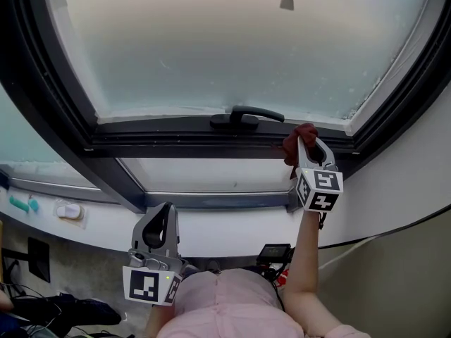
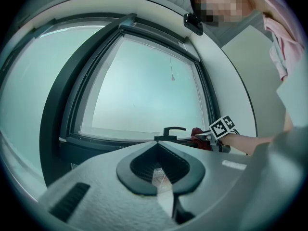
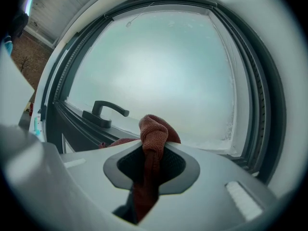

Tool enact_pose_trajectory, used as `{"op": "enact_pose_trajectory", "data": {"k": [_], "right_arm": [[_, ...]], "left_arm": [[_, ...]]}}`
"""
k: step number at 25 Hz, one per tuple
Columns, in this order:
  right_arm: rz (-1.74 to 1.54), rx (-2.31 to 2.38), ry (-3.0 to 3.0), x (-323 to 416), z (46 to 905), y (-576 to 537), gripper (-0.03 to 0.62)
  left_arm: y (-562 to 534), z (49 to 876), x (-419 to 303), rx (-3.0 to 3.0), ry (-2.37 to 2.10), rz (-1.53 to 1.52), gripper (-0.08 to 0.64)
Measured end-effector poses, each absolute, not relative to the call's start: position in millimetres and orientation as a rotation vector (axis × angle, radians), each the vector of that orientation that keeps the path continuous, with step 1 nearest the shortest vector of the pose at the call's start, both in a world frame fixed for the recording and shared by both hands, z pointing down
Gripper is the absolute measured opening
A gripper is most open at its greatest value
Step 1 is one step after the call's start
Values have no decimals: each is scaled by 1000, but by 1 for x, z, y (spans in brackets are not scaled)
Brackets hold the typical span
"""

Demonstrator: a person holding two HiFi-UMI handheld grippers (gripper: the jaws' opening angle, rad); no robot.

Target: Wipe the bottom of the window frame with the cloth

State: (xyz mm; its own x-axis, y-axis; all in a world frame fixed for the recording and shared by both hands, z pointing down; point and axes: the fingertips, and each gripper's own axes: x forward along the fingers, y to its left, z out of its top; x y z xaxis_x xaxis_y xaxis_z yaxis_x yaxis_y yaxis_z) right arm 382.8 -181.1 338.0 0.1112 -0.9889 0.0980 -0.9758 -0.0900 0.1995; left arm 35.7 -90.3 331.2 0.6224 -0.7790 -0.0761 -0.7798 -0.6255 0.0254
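No readable text, no labels, no numbers

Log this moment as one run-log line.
right gripper: shut on red cloth, at bottom window frame, right of handle | left gripper: shut, empty, low

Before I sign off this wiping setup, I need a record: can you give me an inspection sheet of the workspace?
Surface: bottom of the window frame, dark, below the frosted pane.
Job's things: red cloth, right of the window handle.
Clutter: teal item and white item on the sill, at left.
Grippers: right gripper, fingers shut on the red cloth; left gripper shut, empty, held low, off the frame.
Cables: black cable along the right wall.
Surroundings: pull-cord weight hanging before the pane.
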Motion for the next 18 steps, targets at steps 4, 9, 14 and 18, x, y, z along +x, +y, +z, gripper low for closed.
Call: {"op": "enact_pose_trajectory", "data": {"k": [4, 9, 14, 18], "right_arm": [[-73, 2219, -1937, 400, 338, -176, 72], [-50, 2283, -1910, 423, 339, -170, 72], [-30, 2333, -1871, 447, 339, -164, 72], [-17, 2370, -1831, 465, 340, -159, 72]], "left_arm": [[-91, 331, 36, -2814, 1360, 125, -6], [-92, 330, 35, -2806, 1372, 124, -6], [-94, 331, 35, -2799, 1384, 124, -6], [-97, 331, 35, -2796, 1389, 127, -6]]}}
